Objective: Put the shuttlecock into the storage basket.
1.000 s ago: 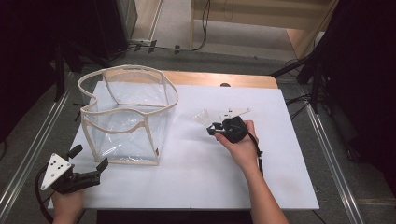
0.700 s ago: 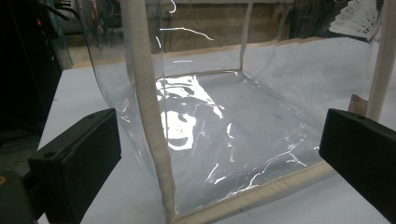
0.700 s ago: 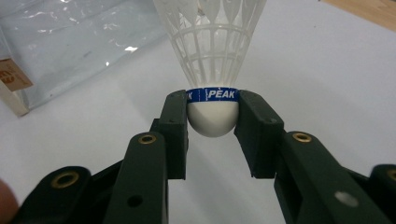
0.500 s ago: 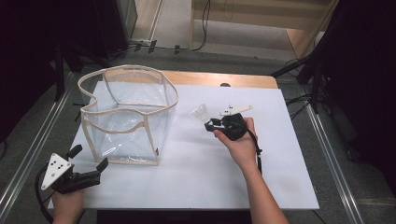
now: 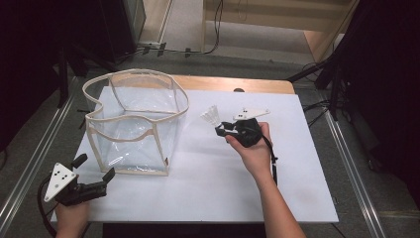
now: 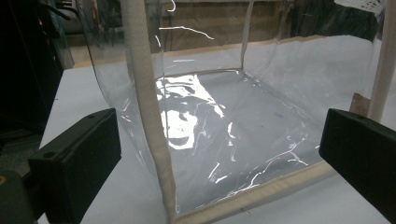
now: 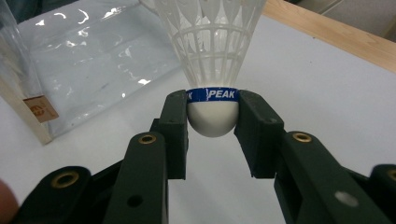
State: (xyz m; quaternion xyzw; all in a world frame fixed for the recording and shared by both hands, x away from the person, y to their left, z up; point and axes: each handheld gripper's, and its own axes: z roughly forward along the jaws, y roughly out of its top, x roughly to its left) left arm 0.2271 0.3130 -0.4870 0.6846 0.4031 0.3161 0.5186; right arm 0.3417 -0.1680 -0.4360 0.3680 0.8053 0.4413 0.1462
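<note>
A white plastic shuttlecock with a blue band is clamped by its round cork in my right gripper. In the high view the shuttlecock hangs above the white table, right of a clear plastic bag with cream trim that stands open-topped. My left gripper rests open at the table's near left corner, just short of the bag's near left corner. In the left gripper view the bag's cream corner seam rises between the wide-apart jaws of the left gripper.
The white tabletop lies on a wooden board showing at the far edge. Metal rails run along both sides. Dark stands and cables crowd the floor behind and to the right.
My right gripper has carried the shuttlecock a little to the left, toward the bag. The left gripper has stayed put.
</note>
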